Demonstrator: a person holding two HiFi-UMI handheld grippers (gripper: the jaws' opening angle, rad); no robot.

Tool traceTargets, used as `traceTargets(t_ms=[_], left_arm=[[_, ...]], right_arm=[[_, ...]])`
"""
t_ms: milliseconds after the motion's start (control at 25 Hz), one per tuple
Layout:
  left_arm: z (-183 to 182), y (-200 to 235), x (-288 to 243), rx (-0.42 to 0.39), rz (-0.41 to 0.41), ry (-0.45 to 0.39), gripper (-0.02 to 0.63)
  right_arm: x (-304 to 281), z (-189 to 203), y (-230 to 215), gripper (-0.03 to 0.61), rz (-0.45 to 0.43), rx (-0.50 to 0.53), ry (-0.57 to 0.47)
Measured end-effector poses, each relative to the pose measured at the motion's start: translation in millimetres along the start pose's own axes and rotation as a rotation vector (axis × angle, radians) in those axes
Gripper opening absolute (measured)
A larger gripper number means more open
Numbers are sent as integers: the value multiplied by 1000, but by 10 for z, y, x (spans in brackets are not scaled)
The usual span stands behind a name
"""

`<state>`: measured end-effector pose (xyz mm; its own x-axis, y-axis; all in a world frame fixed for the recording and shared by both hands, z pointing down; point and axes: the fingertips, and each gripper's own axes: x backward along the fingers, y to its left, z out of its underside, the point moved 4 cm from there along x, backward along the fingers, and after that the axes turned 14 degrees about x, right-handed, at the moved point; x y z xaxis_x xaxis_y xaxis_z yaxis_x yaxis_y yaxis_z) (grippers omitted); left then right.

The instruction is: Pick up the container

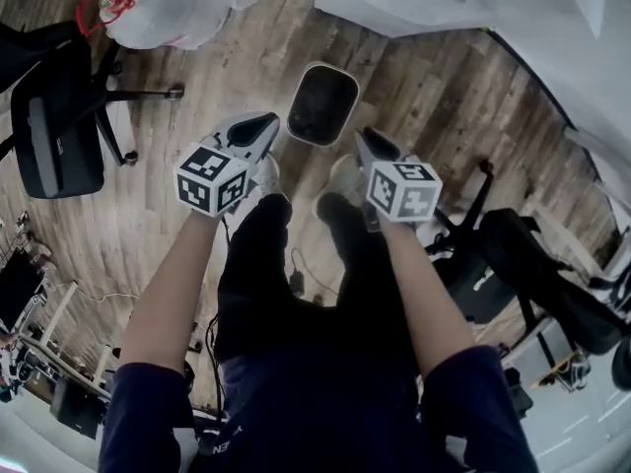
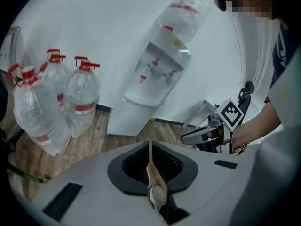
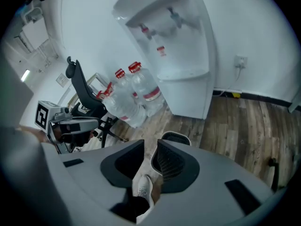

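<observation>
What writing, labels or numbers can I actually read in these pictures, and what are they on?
Nothing is legible.
Water bottles: red labels, too blurred to read.
Water dispenser: small red sticker, too blurred to read.
Left marker cube and right marker cube: black-and-white squares, no letters.

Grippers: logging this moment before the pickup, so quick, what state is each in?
Left gripper: jaws together, holding nothing.
Right gripper: jaws slightly apart, holding nothing.
</observation>
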<state>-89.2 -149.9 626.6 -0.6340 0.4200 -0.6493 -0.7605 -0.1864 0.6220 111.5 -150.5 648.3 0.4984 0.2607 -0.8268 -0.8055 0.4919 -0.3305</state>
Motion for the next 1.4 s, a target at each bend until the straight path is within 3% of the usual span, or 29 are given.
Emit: traceTargets(t_ms=[40, 320, 440, 760, 1280, 1400], left_arm=[[127, 127, -157, 12, -7, 28, 52], [877, 972, -1116, 20, -59, 175, 130], [1118, 1299, -1478, 9, -90, 231, 155], [1697, 1831, -2131, 73, -151, 336, 221], [2124, 2126, -2644, 100, -194, 422, 216], [2127, 2134, -2674, 97, -186, 440, 184]], right_arm=[[-172, 124, -67, 104, -2, -29, 20], [-1245, 904, -537, 164, 65, -153, 109], [-1623, 1173, -677, 197, 85, -177, 145], [-2251, 1829, -923, 235, 131, -199, 236], [-2902, 2186, -1171, 235, 111, -237, 298], [-2933, 2211, -1188, 196, 121, -237, 320]])
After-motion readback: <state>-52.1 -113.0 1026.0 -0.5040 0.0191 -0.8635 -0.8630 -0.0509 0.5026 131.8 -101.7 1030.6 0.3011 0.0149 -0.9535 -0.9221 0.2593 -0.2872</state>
